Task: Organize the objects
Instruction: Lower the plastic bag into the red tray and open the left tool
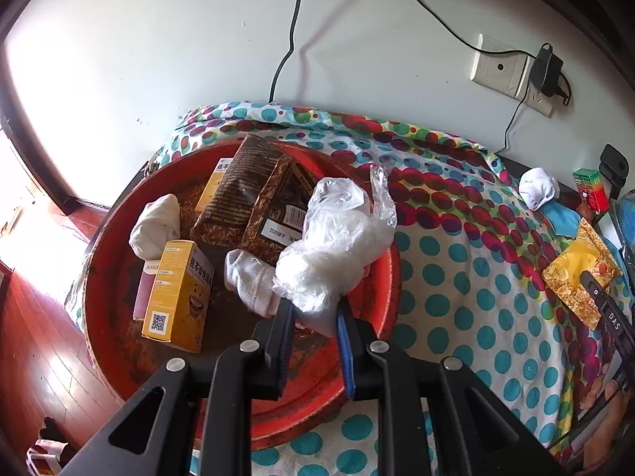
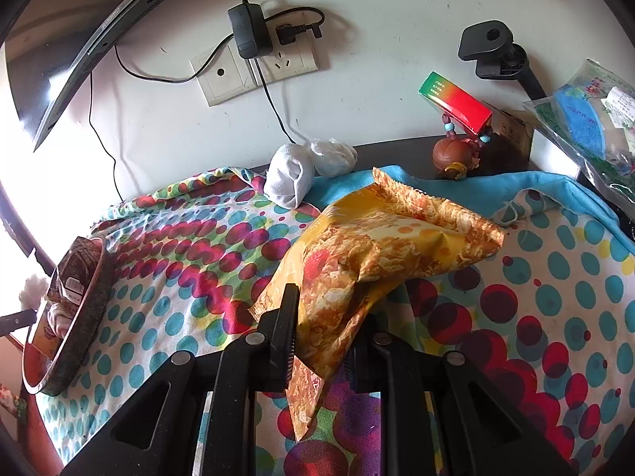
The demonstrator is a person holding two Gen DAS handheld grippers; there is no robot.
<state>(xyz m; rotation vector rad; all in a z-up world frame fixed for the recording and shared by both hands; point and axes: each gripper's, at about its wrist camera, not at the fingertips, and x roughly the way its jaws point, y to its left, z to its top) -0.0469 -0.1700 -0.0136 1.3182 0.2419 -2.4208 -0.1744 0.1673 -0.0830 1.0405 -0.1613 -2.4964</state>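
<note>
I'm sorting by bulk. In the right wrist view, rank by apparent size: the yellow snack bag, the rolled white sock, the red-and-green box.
1. yellow snack bag, largest, though it lies nearest the camera, clamped in the right gripper.
2-3. rolled white sock and red-and-green box look alike; no ranking.

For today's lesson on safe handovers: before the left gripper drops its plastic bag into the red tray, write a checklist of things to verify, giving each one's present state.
1. Left gripper shut on the plastic bag: ok.
2. Bag over the red tray: ok.
3. Free spot directly under the bag: not ok; a white sock and brown packets lie there.
4. Right gripper shut on the yellow snack bag: ok.
5. Bag sealed: cannot tell.
</note>
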